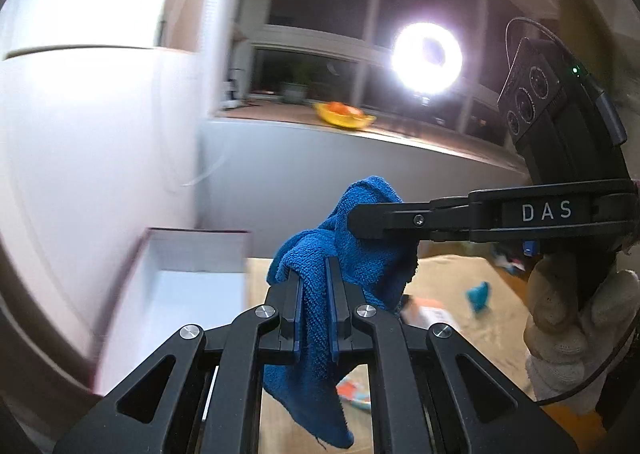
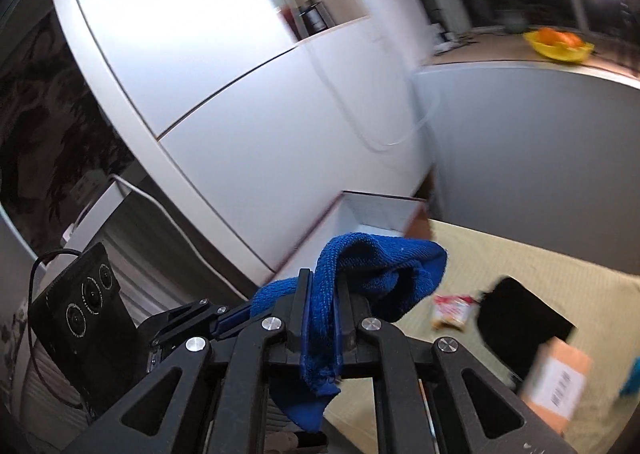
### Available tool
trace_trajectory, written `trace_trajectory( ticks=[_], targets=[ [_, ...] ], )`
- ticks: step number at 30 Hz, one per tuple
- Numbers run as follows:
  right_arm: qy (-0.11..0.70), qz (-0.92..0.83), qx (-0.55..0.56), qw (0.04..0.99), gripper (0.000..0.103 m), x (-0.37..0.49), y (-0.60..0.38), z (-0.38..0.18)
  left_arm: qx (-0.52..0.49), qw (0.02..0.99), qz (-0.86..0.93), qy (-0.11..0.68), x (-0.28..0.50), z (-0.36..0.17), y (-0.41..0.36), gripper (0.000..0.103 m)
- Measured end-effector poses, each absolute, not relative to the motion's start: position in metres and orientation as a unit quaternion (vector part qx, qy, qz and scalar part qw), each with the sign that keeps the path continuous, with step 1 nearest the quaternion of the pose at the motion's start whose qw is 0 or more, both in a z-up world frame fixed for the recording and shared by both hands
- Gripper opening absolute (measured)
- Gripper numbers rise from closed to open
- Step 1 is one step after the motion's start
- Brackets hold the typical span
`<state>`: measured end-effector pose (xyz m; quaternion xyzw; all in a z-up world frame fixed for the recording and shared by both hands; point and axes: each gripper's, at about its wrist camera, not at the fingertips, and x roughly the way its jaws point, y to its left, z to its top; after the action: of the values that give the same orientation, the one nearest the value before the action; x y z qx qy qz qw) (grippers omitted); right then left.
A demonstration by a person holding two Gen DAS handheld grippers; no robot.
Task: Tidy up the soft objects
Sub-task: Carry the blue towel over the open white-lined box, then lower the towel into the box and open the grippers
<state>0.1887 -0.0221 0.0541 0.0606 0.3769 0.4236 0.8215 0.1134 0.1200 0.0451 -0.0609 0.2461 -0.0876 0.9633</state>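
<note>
A blue terry cloth (image 1: 320,294) is held in the air above the table by both grippers. My left gripper (image 1: 314,274) is shut on one part of the cloth, which hangs down between its fingers. My right gripper (image 1: 356,219) comes in from the right in the left wrist view and is shut on the cloth's upper fold. In the right wrist view the right gripper (image 2: 324,286) pinches the cloth (image 2: 380,274), and the left gripper (image 2: 224,320) shows at lower left, holding the cloth's other end.
An open white box (image 1: 192,278) stands at the table's far left; it also shows in the right wrist view (image 2: 380,213). On the beige table (image 2: 520,262) lie a black item (image 2: 520,318), a cardboard box (image 2: 556,382), a snack packet (image 2: 452,310) and a teal item (image 1: 480,294). White cabinets stand on the left.
</note>
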Motion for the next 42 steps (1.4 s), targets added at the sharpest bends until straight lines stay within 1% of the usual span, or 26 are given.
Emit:
trace_trajectory(
  ticks=[7,10,14,17,24,28,29,30,31,32,33,34,35,38,42],
  targets=[
    [0.395,0.445,0.020,0.803,0.008,0.209,0.064,0.040,-0.085,0.963,-0.008,0.256,0.124,0.025,0.181,0.008],
    [0.404,0.444,0.008,0.800,0.008,0.217,0.088,0.029,-0.094,0.958,0.012,0.272,0.137,0.010,0.195,0.008],
    [0.413,0.432,-0.005,0.802,0.008,0.230,0.108,0.010,-0.079,0.951,0.034,0.295,0.156,-0.012,0.199,0.008],
    [0.426,0.423,0.000,0.800,0.008,0.240,0.111,-0.005,-0.075,0.944,0.043,0.318,0.169,-0.025,0.200,0.008],
    [0.437,0.395,0.014,0.808,0.008,0.259,0.088,-0.025,-0.085,0.945,0.056,0.312,0.165,-0.030,0.211,0.009],
    [0.433,0.392,0.020,0.811,0.009,0.259,0.065,-0.023,-0.093,0.946,0.056,0.306,0.157,-0.027,0.208,0.017],
    [0.430,0.392,0.018,0.813,0.012,0.257,0.059,-0.022,-0.094,0.946,0.057,0.304,0.153,-0.026,0.206,0.018],
    [0.425,0.385,0.016,0.819,0.022,0.253,0.048,-0.018,-0.094,0.947,0.055,0.301,0.150,-0.024,0.203,0.018],
    [0.422,0.381,0.016,0.823,0.031,0.251,0.041,-0.016,-0.095,0.948,0.053,0.298,0.148,-0.023,0.201,0.021],
    [0.418,0.378,0.018,0.826,0.049,0.248,0.033,-0.014,-0.095,0.949,0.050,0.295,0.144,-0.022,0.198,0.033],
    [0.411,0.376,0.021,0.830,0.060,0.244,0.024,-0.010,-0.096,0.951,0.047,0.291,0.141,-0.020,0.194,0.040],
    [0.403,0.372,0.020,0.836,0.062,0.239,0.012,-0.007,-0.097,0.952,0.046,0.287,0.138,-0.018,0.191,0.054],
    [0.399,0.366,0.017,0.841,0.062,0.236,0.004,-0.004,-0.098,0.954,0.043,0.280,0.134,-0.017,0.186,0.059],
    [0.392,0.349,0.017,0.851,0.062,0.225,-0.029,0.003,-0.099,0.957,0.025,0.273,0.123,-0.013,0.170,0.059],
    [0.393,0.330,0.074,0.855,0.062,0.213,-0.082,0.001,-0.100,0.957,-0.004,0.272,0.112,-0.012,0.147,0.059]
  ],
)
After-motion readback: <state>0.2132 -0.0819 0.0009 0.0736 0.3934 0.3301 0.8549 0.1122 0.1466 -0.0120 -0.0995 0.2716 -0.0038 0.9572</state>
